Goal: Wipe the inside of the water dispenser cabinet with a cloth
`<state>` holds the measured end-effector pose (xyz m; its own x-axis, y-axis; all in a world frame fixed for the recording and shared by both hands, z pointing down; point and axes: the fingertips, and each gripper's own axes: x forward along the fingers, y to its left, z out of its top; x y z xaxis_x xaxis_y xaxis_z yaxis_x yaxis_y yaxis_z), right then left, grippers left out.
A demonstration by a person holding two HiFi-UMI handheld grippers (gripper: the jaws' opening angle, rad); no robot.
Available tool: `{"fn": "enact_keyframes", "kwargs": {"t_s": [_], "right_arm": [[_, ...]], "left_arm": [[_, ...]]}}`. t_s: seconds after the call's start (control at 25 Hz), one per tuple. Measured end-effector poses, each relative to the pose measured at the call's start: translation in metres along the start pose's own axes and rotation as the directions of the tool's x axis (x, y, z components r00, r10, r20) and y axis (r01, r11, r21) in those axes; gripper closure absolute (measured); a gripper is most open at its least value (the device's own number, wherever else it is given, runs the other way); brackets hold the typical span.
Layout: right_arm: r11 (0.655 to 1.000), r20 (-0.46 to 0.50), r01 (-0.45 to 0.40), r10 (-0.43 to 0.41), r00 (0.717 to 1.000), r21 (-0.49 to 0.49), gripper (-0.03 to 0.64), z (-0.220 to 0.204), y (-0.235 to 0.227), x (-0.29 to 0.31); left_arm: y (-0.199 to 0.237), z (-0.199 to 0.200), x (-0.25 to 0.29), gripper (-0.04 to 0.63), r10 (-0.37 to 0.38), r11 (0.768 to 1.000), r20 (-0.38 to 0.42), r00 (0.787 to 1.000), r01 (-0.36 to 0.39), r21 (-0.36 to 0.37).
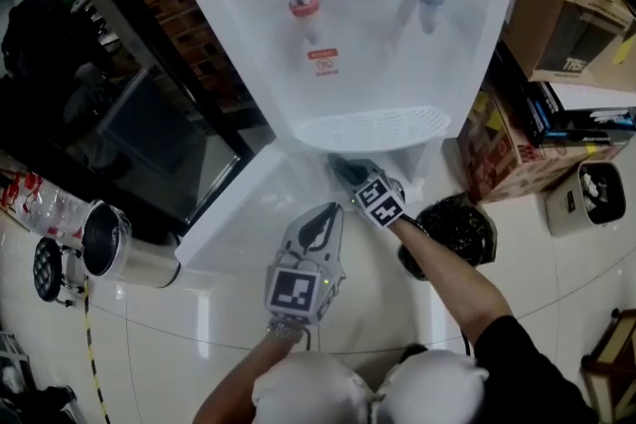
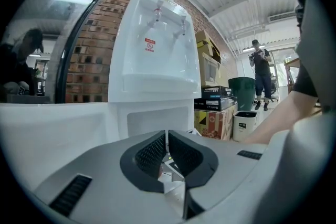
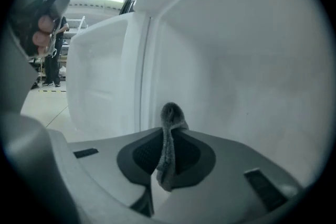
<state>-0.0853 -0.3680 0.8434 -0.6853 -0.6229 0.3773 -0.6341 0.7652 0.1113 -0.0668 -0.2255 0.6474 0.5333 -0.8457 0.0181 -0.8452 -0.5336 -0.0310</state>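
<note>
The white water dispenser (image 1: pixel 338 25) stands ahead, its lower cabinet door (image 1: pixel 243 204) swung open to the left. My right gripper (image 1: pixel 343 172) reaches into the cabinet mouth under the drip tray (image 1: pixel 370 127). It is shut on a grey cloth (image 3: pixel 169 136), which sticks up between the jaws, close to the white inner wall (image 3: pixel 236 71). My left gripper (image 1: pixel 316 221) hangs lower, in front of the open cabinet, jaws shut with nothing between them. In the left gripper view the dispenser (image 2: pixel 152 65) rises straight ahead.
Cardboard boxes (image 1: pixel 556 5) and stacked books (image 1: pixel 581 114) stand right of the dispenser, with a black bin (image 1: pixel 452 231) and a small white bin (image 1: pixel 586 194) on the floor. A dark glass door (image 1: pixel 119 124) and a steel pot (image 1: pixel 114 248) lie left. A person (image 2: pixel 261 73) stands far off.
</note>
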Motion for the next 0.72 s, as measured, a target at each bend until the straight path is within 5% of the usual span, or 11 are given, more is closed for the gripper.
{"fn": "enact_keyframes", "kwargs": {"t_s": [0.2,0.36,0.56,0.72], "right_arm": [[1.0,-0.055,0.011,-0.011,0.998,0.01,0.594,-0.024,0.002,-0.002],[0.984,0.041,0.156,-0.16,0.986,0.09,0.594,0.006,-0.025,-0.034],[0.874,0.089,0.442,-0.465,0.881,0.201,0.594,0.038,-0.064,-0.093],[0.778,0.094,0.592,-0.619,0.78,0.209,0.595,0.056,-0.081,-0.131]], "left_arm": [[-0.003,0.002,0.0,0.575,-0.007,1.0,0.005,1.0,0.007,-0.004],[-0.005,0.005,0.001,0.575,-0.012,1.0,0.015,1.0,0.012,-0.013],[-0.013,0.009,0.004,0.575,-0.033,0.999,0.025,0.999,0.033,-0.009],[-0.021,0.014,0.005,0.575,-0.052,0.999,0.038,0.998,0.052,-0.007]]}}
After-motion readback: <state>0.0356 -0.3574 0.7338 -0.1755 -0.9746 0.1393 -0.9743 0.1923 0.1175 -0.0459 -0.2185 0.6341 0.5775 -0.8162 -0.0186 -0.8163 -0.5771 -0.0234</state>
